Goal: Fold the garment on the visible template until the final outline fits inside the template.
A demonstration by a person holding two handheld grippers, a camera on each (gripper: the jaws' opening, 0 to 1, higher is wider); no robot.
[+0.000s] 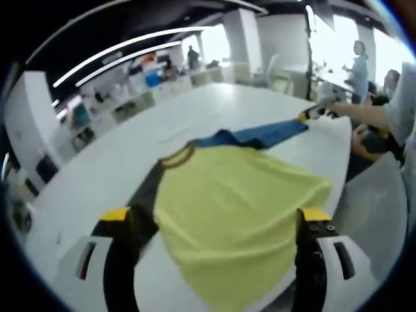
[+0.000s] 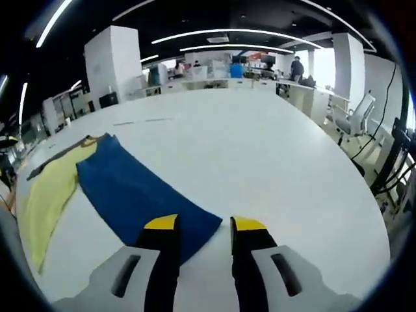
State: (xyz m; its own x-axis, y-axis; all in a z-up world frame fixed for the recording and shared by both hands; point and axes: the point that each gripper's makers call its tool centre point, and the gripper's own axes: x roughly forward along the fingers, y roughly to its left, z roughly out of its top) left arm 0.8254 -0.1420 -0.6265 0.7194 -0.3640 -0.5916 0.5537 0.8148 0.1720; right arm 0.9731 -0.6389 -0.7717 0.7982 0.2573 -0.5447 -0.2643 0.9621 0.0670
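Garment (image 1: 240,208): a yellow-green shirt with one blue sleeve (image 2: 140,192) and one dark sleeve (image 1: 144,198), lying spread on the white table (image 2: 273,162); brown collar band (image 1: 177,156) on the side away from the left gripper.

Template: no outline can be made out on the table in either view.

Long axis of blue sleeve: in the right gripper view it runs from the shirt body at far left down to its cuff end at the right gripper's fingers (image 2: 162,224).

Right gripper (image 2: 205,227): fingers spread with a clear gap; the left-hand yellow tip lies over the cuff corner, the other stands on bare table just beside the cloth. Nothing is pinched. In the left gripper view it appears small at the sleeve's far end (image 1: 313,112), held by a person's arm.

Left gripper (image 1: 214,214): fingers spread wide, one either side of the shirt body, at the hem side; the dark sleeve runs just inside the left-hand tip. Whether the tips touch cloth cannot be told.

Deciding relation: the cuff lies slightly to the left of the gap between the right fingers, so the right gripper is the nearer for the blue sleeve; judged likely to need a small shift left before closing.

Progress: judged early; both sleeves lie extended, no fold visible.
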